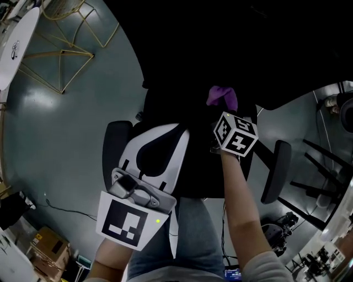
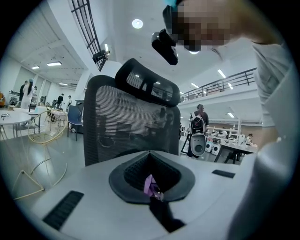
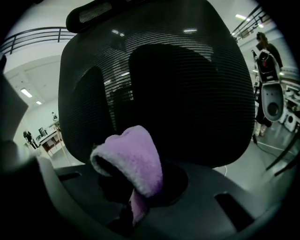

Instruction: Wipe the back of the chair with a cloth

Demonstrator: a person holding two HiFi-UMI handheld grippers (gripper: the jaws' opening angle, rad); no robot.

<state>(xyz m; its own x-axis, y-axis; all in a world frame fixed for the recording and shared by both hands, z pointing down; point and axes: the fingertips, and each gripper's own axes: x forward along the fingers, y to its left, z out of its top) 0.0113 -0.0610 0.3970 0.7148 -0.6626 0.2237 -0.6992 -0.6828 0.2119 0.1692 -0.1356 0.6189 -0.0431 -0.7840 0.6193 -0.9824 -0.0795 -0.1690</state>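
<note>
The black mesh chair back (image 3: 187,89) fills the right gripper view, its headrest (image 3: 89,14) on top. My right gripper (image 3: 129,197) is shut on a folded purple cloth (image 3: 133,159) that stands just in front of the mesh, low on the back. In the head view the cloth (image 1: 222,96) pokes out past the right gripper's marker cube (image 1: 236,134), over the dark chair (image 1: 182,110). My left gripper (image 1: 179,135), white, hangs lower left beside the chair. Its jaws look closed, with a tiny purple scrap (image 2: 150,185) at their meeting. It faces the chair back (image 2: 131,126) from a short distance.
Two armrests (image 1: 116,146) (image 1: 276,171) flank the chair. A gold wire frame (image 1: 60,49) and a white round table (image 1: 16,44) stand at upper left, cardboard boxes (image 1: 47,242) at lower left, black stand legs (image 1: 320,165) at right. People and desks show far behind.
</note>
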